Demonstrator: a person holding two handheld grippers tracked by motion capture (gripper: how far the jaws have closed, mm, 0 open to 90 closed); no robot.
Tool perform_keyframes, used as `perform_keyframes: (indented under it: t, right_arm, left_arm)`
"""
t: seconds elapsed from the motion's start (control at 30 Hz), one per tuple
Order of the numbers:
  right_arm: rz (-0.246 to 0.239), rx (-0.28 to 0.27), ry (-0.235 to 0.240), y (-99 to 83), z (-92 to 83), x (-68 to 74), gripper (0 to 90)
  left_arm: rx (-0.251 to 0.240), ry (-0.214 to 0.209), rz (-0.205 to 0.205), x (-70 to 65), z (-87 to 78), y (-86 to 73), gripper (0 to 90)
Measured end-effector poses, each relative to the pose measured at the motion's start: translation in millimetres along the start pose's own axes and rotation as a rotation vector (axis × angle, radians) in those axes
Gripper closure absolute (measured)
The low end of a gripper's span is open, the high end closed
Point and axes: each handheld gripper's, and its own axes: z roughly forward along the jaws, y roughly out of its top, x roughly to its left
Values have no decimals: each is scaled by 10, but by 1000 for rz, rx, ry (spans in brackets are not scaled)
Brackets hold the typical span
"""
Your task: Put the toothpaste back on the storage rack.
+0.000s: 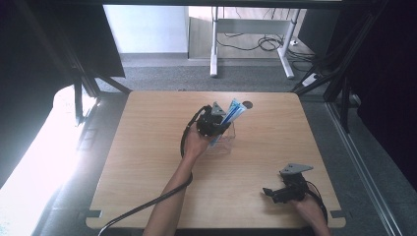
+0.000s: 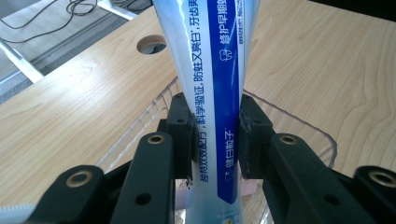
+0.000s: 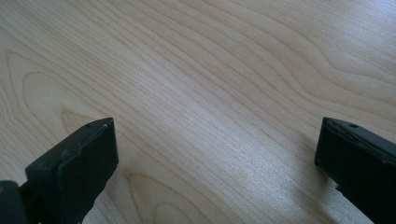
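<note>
Black pads (image 2: 186, 140) of the left gripper (image 2: 215, 140) pinch the toothpaste tube (image 2: 212, 70) mid-body above the clear plastic box (image 2: 299, 122); it looks light, soft and slippery, better gripped across its flat faces. Right gripper (image 3: 215, 154) gapes empty.

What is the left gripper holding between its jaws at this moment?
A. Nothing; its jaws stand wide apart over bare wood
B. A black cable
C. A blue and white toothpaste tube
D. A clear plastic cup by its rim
C: in the left gripper view the left gripper has both pads pressed on the blue and white toothpaste tube, above a clear container.
</note>
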Motion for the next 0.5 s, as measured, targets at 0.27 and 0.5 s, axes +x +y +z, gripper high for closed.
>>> perform_keyframes:
  t: [0.27, 0.5]
  right_arm:
    - [-2, 2, -2, 1, 1, 4, 0]
    - [-5, 3, -1, 2, 3, 9, 0]
  left_arm:
    - [26, -15, 24, -12, -20, -28, 695]
    - [62, -25, 36, -12, -49, -33, 677]
